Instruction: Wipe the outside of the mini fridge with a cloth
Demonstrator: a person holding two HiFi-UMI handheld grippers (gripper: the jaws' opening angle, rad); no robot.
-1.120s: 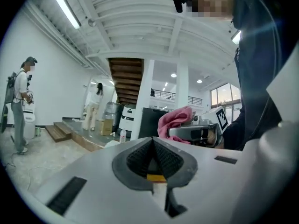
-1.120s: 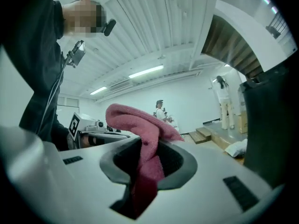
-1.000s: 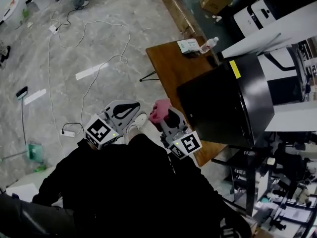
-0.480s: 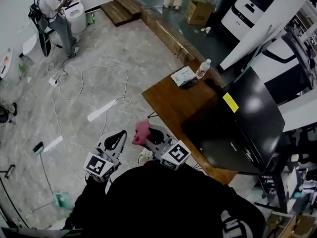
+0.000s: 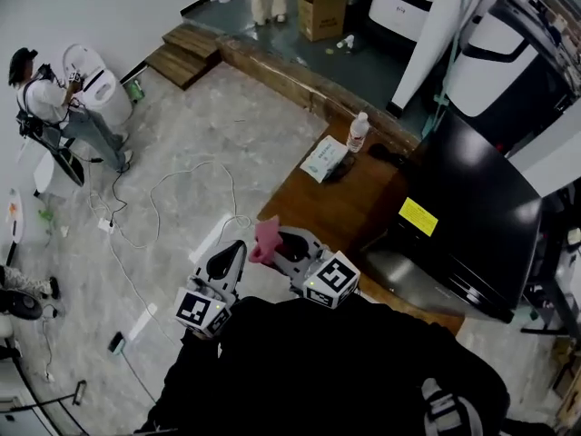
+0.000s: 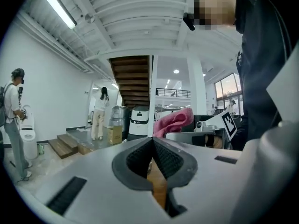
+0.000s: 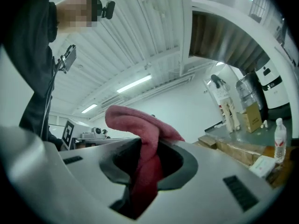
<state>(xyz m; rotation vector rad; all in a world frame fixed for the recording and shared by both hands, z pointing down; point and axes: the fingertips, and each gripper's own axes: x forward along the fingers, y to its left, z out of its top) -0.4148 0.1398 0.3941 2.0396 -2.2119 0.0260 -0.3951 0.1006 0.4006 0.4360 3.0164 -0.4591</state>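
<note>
**Claws.** The right claw (image 5: 278, 243) is found clamped on a pink cloth (image 5: 266, 235). In the right gripper view the cloth is seen pinched between the jaws, its free end standing up out of them and folded over at the top. The left claw (image 5: 231, 254) is found closed and empty, the pads meeting with only a sliver of gap and nothing between them.

**Task object.** The mini fridge (image 5: 463, 212), a black glossy box, is seen standing on the far right part of the brown table (image 5: 338, 205). No contact between cloth and fridge is observed, so wiping is judged not to have begun.

**Governing relation.** The fridge lies ahead and to the right of the right claw, well apart from it, with bare table between. The right claw, which carries the cloth, is the nearer of the two; the left claw is held just beside it on the side away from the fridge. It is judged that the cloth must be carried forward and rightward before any face can be reached, the face with the label and the top being the nearest.

**Markings.** A yellow label (image 5: 418, 216) is noted on the fridge; its print cannot be read. Lettering on the plastic bottle (image 5: 359, 132) and on the flat packet (image 5: 324, 159) beside it is likewise illegible.
</note>
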